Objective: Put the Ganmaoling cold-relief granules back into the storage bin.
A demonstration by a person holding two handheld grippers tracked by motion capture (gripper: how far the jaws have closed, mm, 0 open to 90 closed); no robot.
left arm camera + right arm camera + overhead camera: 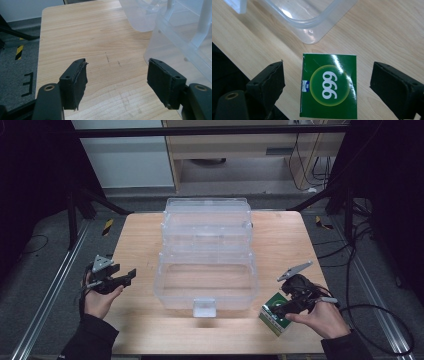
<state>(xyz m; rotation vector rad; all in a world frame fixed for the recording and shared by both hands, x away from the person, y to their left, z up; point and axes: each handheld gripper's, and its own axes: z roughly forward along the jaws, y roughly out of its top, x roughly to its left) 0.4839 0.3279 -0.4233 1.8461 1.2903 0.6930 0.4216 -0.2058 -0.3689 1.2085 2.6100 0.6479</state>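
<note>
A green box marked 999 (329, 86) lies flat on the wooden table (140, 235) near its front right corner (272, 321). My right gripper (328, 80) stands open around it, one jaw on each side with a gap between each pad and the box; in the high view the right gripper (278, 309) hovers over the box. A clear plastic tiered storage box (165, 285) stands unfolded in the middle of the table. At its left my left gripper (131, 275) is open and holds nothing (116, 75), above bare wood.
The clear box's front latch (204, 306) faces the near edge. A corner of the clear box (312, 22) lies just beyond the green box, and its wall (180, 32) is close to the left gripper's far jaw. Bare wood lies left and right of it.
</note>
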